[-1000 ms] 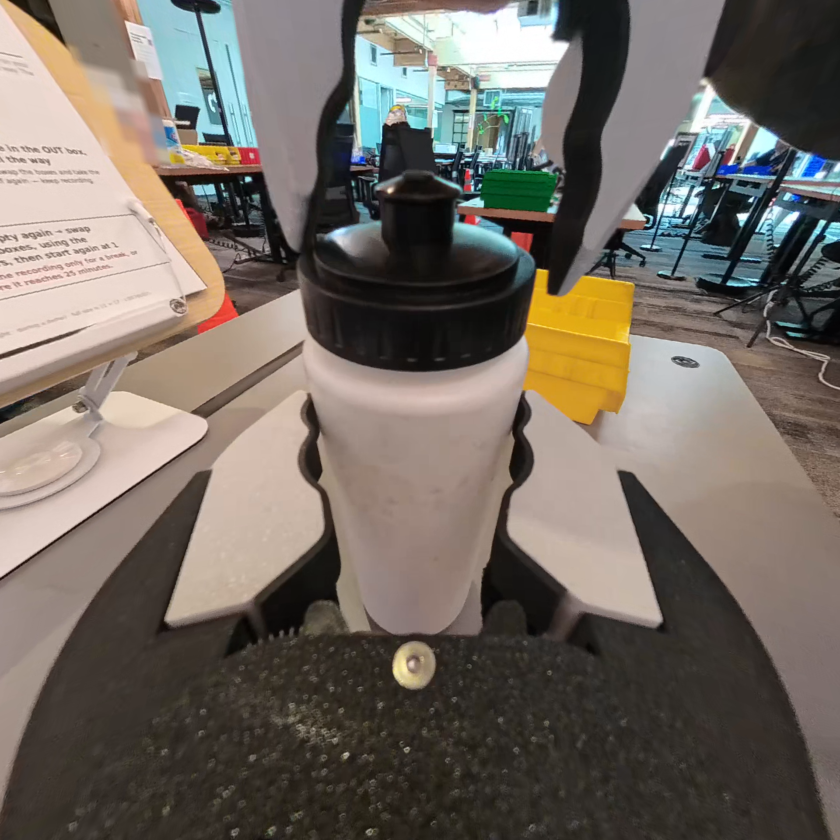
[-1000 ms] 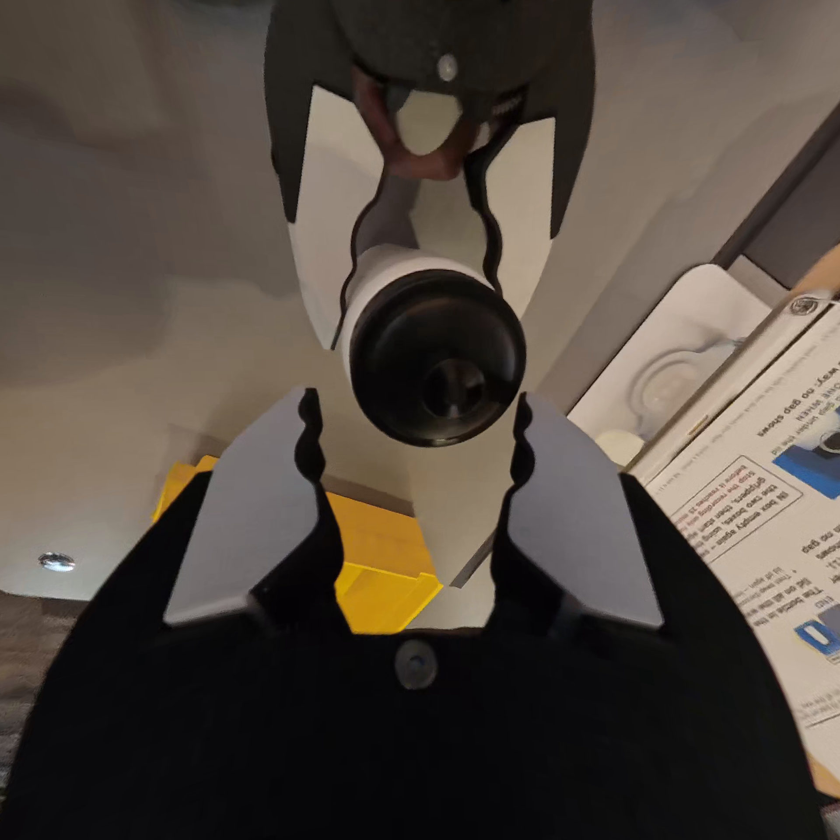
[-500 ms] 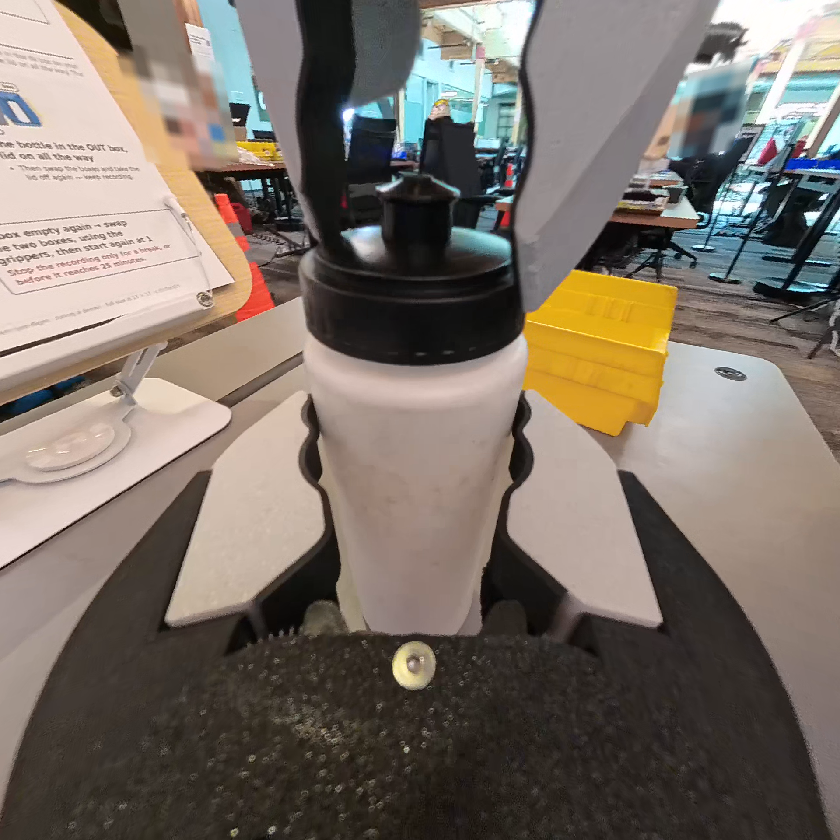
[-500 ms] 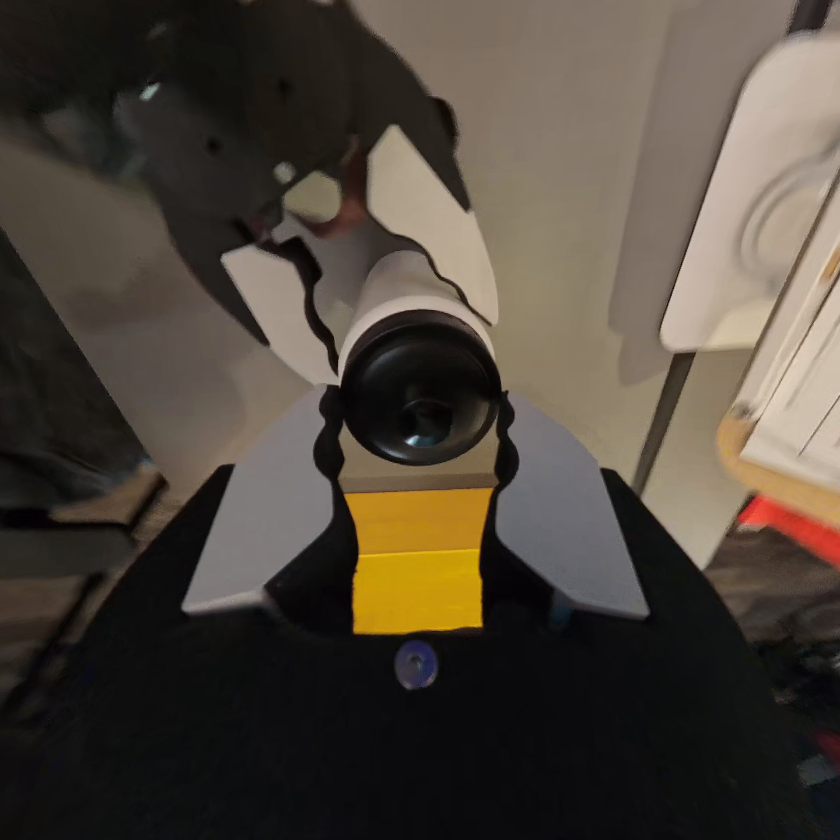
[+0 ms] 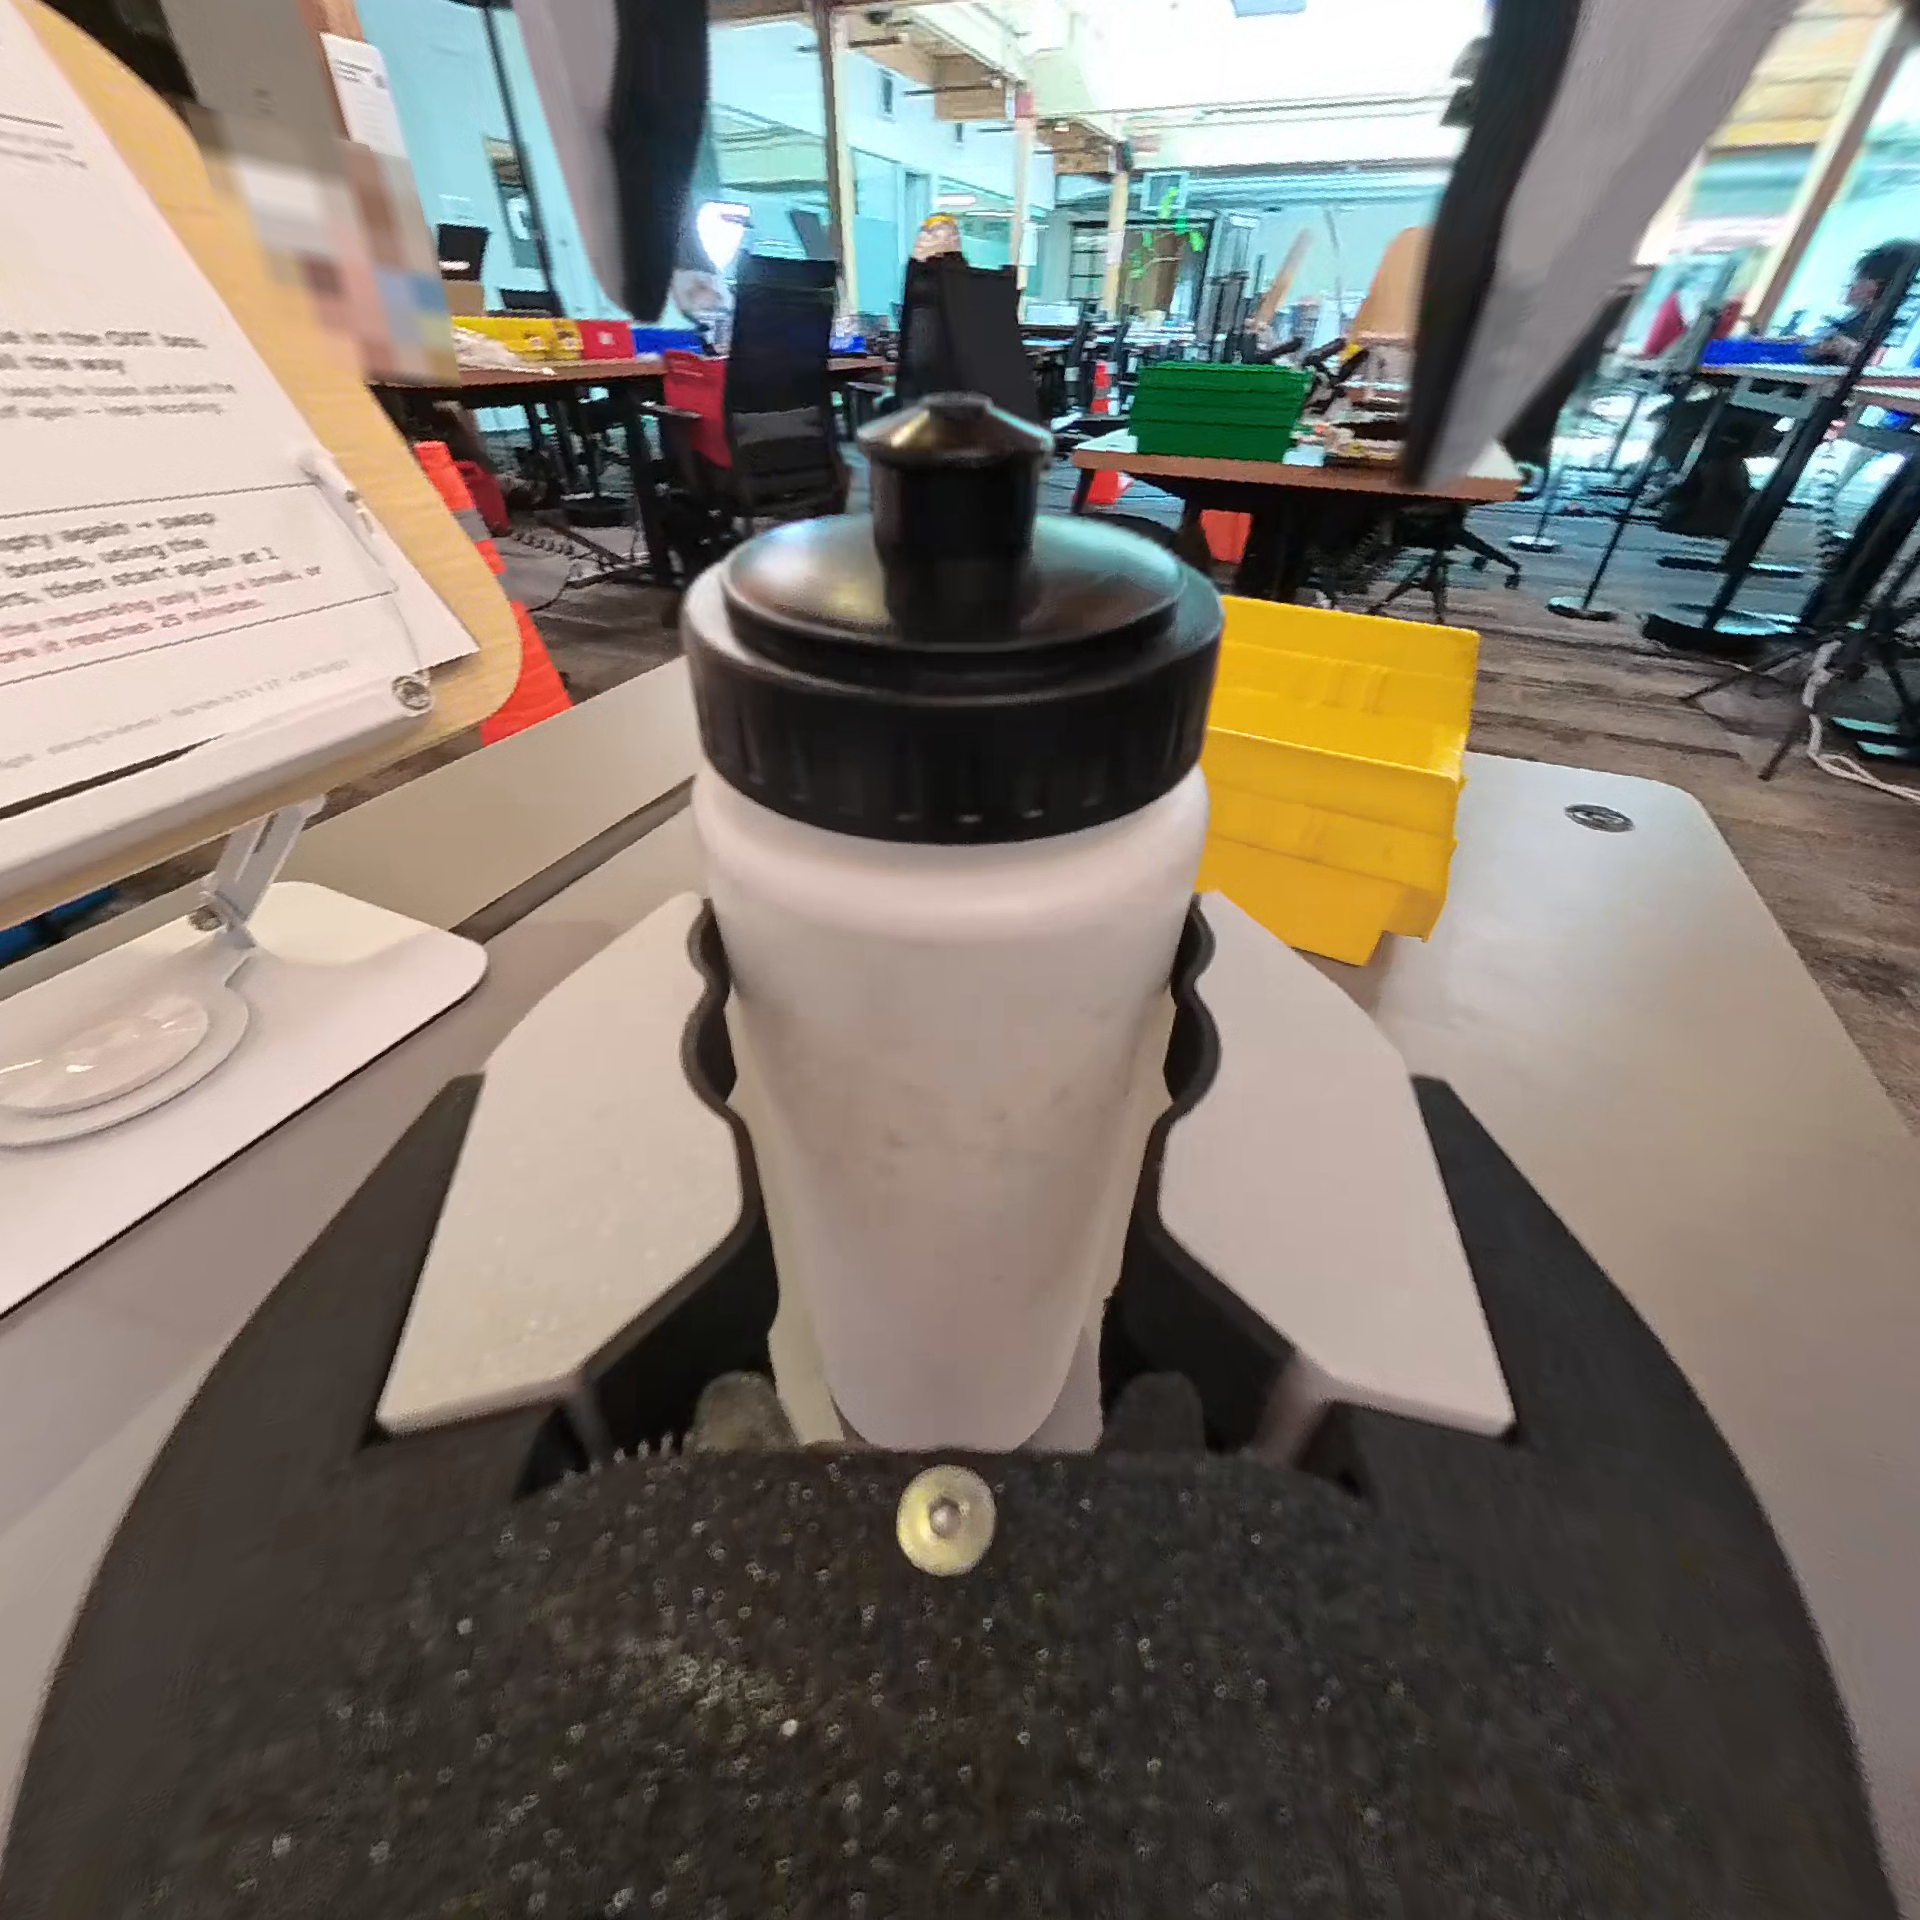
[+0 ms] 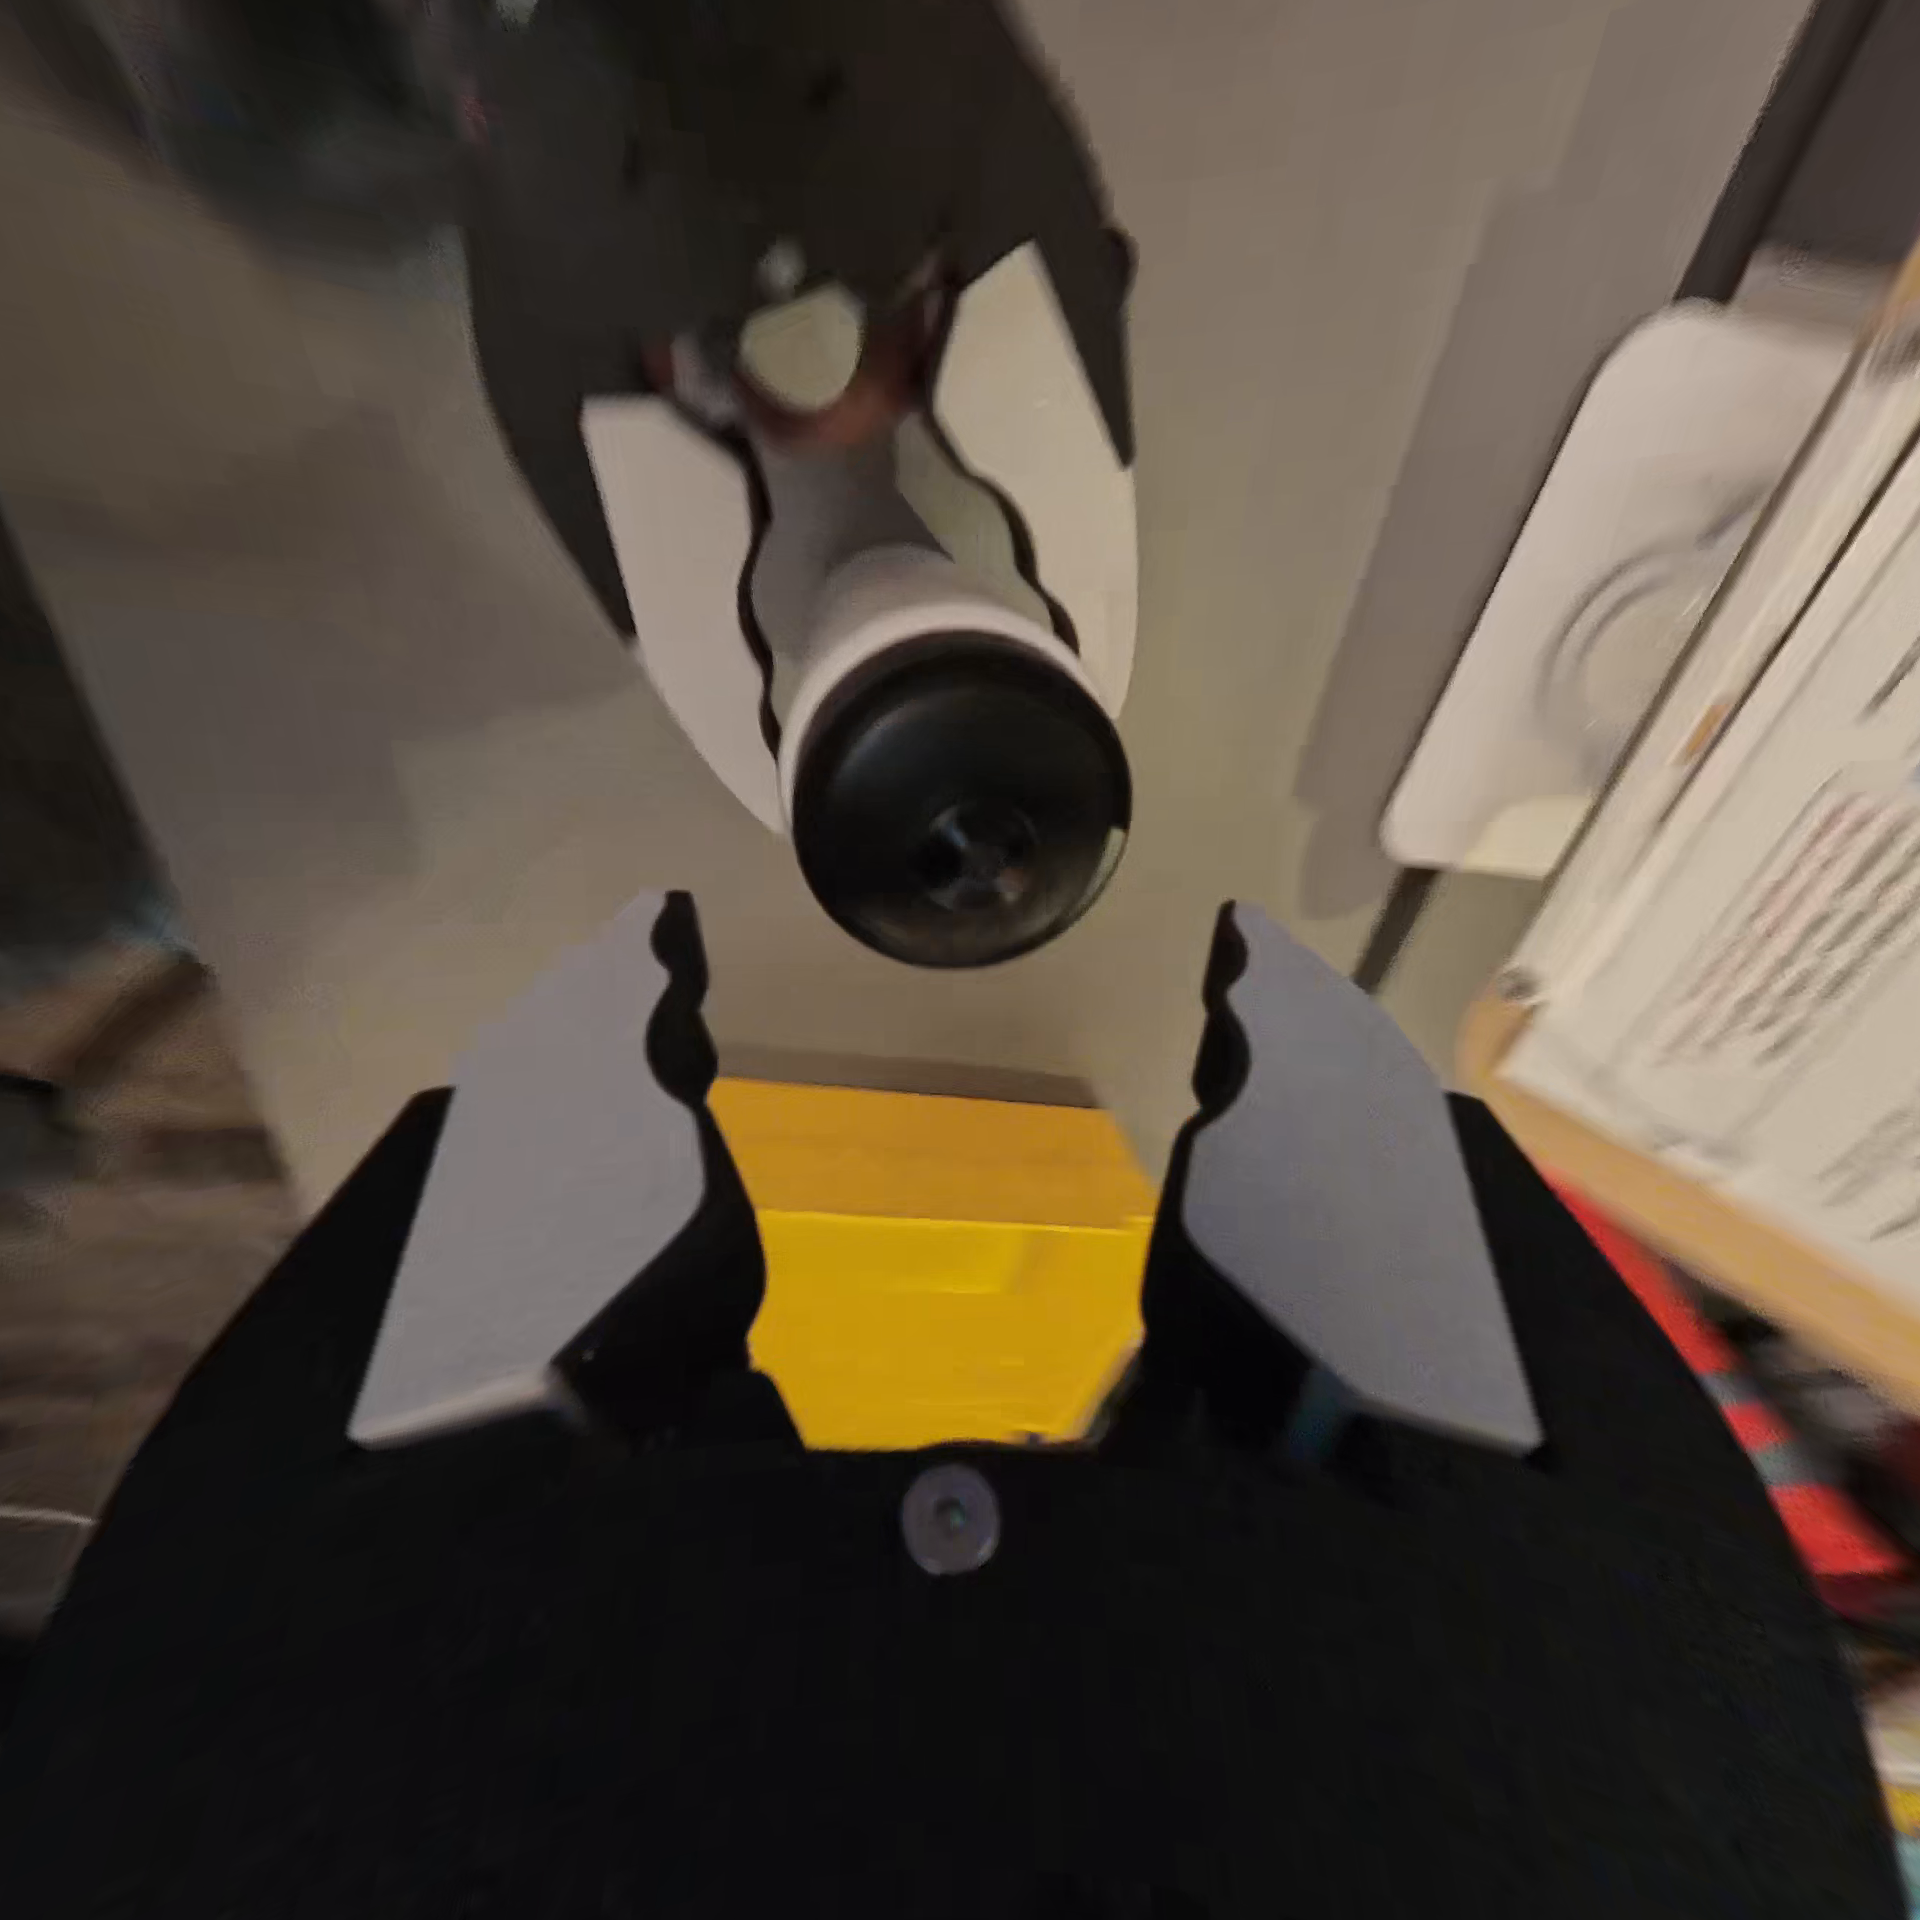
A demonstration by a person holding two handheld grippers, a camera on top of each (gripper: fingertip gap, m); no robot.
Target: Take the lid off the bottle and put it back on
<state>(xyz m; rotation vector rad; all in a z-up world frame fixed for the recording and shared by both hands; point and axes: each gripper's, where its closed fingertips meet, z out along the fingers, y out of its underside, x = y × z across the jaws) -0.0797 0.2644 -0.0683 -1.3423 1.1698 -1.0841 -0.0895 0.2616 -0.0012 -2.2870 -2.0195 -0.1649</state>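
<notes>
Left wrist view: left gripper (image 5: pixel 951 1049) clamps the bottle (image 5: pixel 951 1091); centre your wide-open right gripper (image 6: pixel 951 997) over the lid (image 5: pixel 951 686) before closing.

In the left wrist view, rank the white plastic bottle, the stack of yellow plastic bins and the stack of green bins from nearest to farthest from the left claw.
1. White plastic bottle: gripped in the left claw.
2. Yellow plastic bins: on the table, right of the bottle.
3. Green bins: on a far desk.
</notes>
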